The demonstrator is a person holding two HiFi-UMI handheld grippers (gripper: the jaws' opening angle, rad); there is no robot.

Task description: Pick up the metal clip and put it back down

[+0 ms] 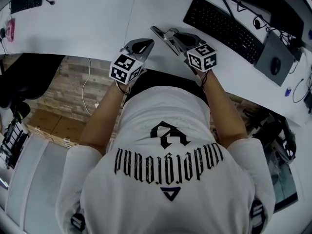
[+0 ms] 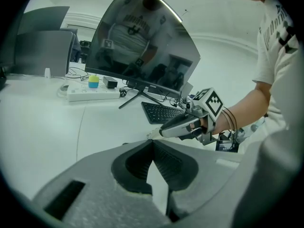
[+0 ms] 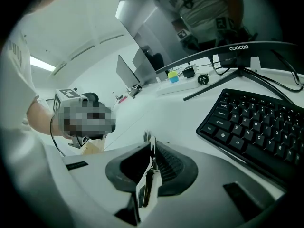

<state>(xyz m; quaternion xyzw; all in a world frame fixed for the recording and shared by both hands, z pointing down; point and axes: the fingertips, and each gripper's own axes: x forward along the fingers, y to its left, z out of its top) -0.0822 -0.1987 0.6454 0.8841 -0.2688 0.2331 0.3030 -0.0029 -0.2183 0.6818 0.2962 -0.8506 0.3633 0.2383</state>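
Observation:
The metal clip (image 1: 162, 36) is a thin, flat steel piece held edge-on between the jaws of my right gripper (image 1: 171, 39), which is shut on it near the white desk's front edge. In the right gripper view the clip (image 3: 148, 172) stands upright between the ribbed pads, its tip poking out past them. My left gripper (image 1: 147, 44) sits just left of it, shut, with nothing between its pads (image 2: 164, 163). From the left gripper view, the right gripper (image 2: 166, 129) points toward it with the clip's tip (image 2: 151, 136) showing. I cannot tell whether the clip touches the desk.
A black keyboard (image 1: 224, 28) lies to the right on the white desk (image 1: 97, 18), with a mouse (image 1: 275, 66) on a grey pad beyond. A curved monitor (image 2: 142, 46) and a white power strip (image 2: 92, 93) stand at the back.

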